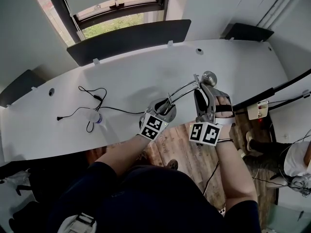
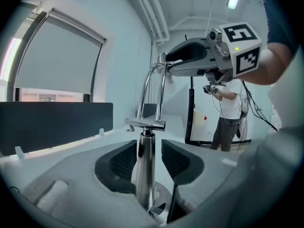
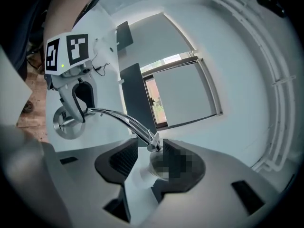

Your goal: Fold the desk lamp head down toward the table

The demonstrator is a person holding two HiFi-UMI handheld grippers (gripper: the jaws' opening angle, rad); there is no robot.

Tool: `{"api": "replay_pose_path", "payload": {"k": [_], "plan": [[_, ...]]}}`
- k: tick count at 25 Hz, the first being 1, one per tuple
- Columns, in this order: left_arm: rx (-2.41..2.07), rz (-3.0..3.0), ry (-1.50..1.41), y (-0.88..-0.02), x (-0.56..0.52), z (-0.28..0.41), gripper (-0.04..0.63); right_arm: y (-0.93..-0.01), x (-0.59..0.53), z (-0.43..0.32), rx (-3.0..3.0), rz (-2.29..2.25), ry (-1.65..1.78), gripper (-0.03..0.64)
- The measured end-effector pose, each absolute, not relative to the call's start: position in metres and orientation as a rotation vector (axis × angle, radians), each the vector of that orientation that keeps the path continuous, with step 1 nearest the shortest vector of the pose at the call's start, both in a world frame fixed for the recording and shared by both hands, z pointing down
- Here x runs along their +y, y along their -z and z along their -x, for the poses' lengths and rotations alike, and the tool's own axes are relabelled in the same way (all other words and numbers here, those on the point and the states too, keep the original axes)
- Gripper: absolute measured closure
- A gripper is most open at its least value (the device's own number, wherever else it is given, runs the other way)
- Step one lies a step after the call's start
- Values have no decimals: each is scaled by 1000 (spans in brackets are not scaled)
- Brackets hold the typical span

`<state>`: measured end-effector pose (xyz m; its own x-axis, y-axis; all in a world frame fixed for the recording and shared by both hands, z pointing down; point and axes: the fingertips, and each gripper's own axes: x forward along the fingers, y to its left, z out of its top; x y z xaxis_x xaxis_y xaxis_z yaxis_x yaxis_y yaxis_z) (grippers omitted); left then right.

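Observation:
A chrome desk lamp stands on the white desk [image 1: 136,76]. Its round base [image 1: 164,107] carries a post [image 2: 145,170], and a curved arm [image 1: 183,90] rises to the small head [image 1: 209,76]. My left gripper [image 1: 160,114] sits low at the base. Its jaws [image 2: 149,158] are open, with the post between the pads and a gap on the right side. My right gripper [image 1: 208,90] reaches the top of the arm. It [image 3: 149,158] is open around the arm's end joint [image 3: 153,144], and the head behind is partly hidden.
A black cable with a plug [image 1: 90,103] and a small clear object [image 1: 97,118] lie left of the lamp. Dark divider panels [image 1: 129,40] line the desk's far edge under a window. A person [image 2: 230,108] stands in the room beyond. The desk's front edge is close to me.

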<state>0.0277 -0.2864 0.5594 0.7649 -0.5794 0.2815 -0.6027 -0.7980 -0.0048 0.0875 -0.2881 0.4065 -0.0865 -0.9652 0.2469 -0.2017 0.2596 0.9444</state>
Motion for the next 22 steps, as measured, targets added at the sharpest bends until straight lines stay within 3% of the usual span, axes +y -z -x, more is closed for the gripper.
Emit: {"api": "replay_pose_path", "payload": {"k": [8,22], "plan": [[-1002,-2882,-449,-563,-297,-35,469,-412,-299,-83,-1432,-1057,1041,472],[-1012,-2910,-396,-559,-300,-40,472,-411,-303,-95,-1517,-1125,981,489]]}}
